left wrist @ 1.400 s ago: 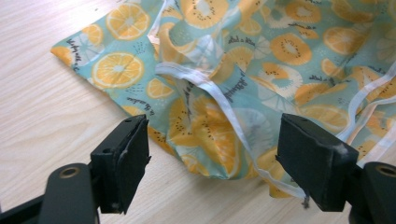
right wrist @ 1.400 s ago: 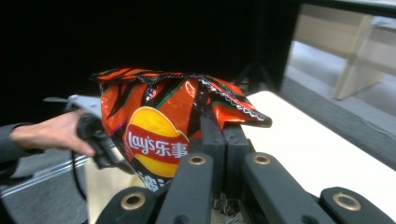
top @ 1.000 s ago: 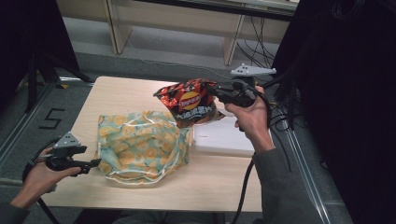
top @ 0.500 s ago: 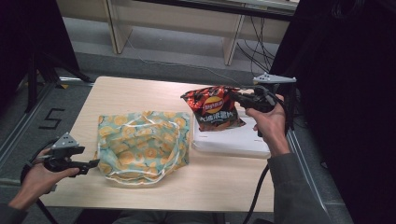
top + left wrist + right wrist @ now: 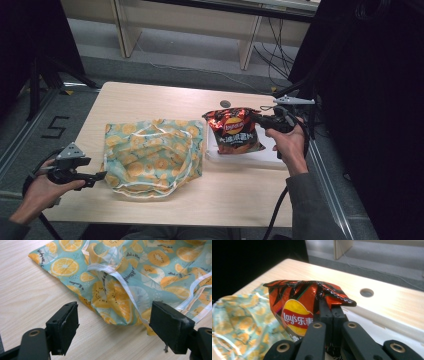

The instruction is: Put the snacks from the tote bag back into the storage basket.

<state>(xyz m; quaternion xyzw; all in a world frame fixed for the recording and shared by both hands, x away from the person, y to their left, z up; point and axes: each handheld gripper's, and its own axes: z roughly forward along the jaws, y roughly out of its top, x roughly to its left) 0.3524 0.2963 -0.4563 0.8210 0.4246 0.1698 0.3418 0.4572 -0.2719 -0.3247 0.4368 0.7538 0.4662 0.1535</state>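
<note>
Your right gripper (image 5: 261, 120) is clamped on the top seam of the chip bag (image 5: 234, 131), holding it over the white tray (image 5: 270, 156). It's light, crinkly and crushable, so stay on the seam. Your left gripper (image 5: 100, 176) waits with jaws apart beside the fruit-print bag (image 5: 150, 155).

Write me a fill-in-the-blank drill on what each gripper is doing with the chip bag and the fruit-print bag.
1. The right gripper is shut on the top edge of the ____ bag.
2. The left gripper has its jaws ____, with nothing between them.
3. The fruit-print bag lies flat on the wooden ____.
4. The chip bag hangs above a ____ tray at the table's right side.

Missing words: chip; open; table; white
</note>
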